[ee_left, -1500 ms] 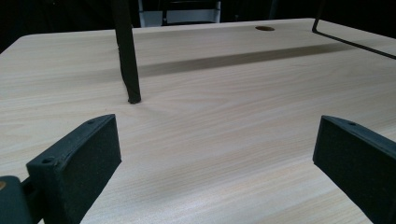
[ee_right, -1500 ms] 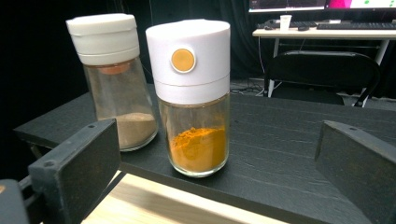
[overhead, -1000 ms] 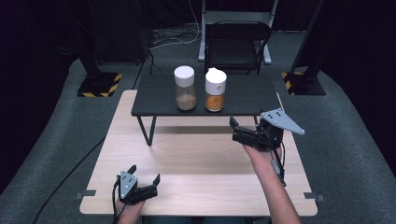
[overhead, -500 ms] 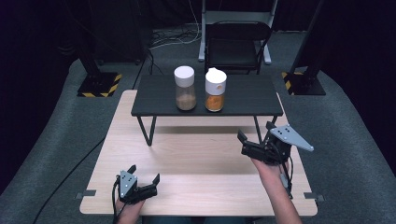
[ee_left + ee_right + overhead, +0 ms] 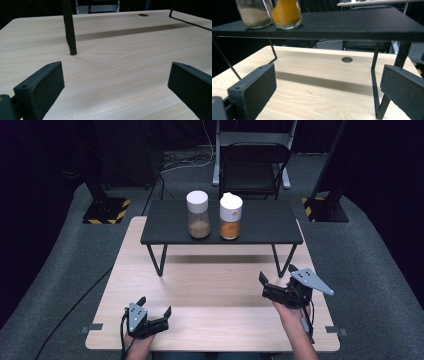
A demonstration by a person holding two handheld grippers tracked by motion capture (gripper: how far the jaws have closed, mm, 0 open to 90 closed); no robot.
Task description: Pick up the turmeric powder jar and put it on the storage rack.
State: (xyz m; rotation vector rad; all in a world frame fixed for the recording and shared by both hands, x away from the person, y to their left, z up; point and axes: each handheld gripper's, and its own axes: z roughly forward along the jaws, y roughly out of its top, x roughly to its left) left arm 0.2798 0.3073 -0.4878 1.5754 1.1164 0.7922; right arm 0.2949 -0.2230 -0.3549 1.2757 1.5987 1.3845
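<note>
The left gripper (image 5: pixel 154 315) rests by the near left corner of the surface (image 5: pixel 215 290), jaws spread on nothing. Both jars stand well beyond it on the black shelf (image 5: pixel 265 222), whose thin metal legs rise from the pale wood. The brown jar (image 5: pixel 198 214) is on the left, and the orange jar (image 5: pixel 230 216) is just beside it; whether they touch I cannot tell. Both are clear glass cylinders with white lids, holding what looks like powder. The right gripper (image 5: pixel 277 282) sits near the right edge, jaws wide apart and empty, below the shelf's front edge, beside its right leg (image 5: pixel 377 82).
</note>
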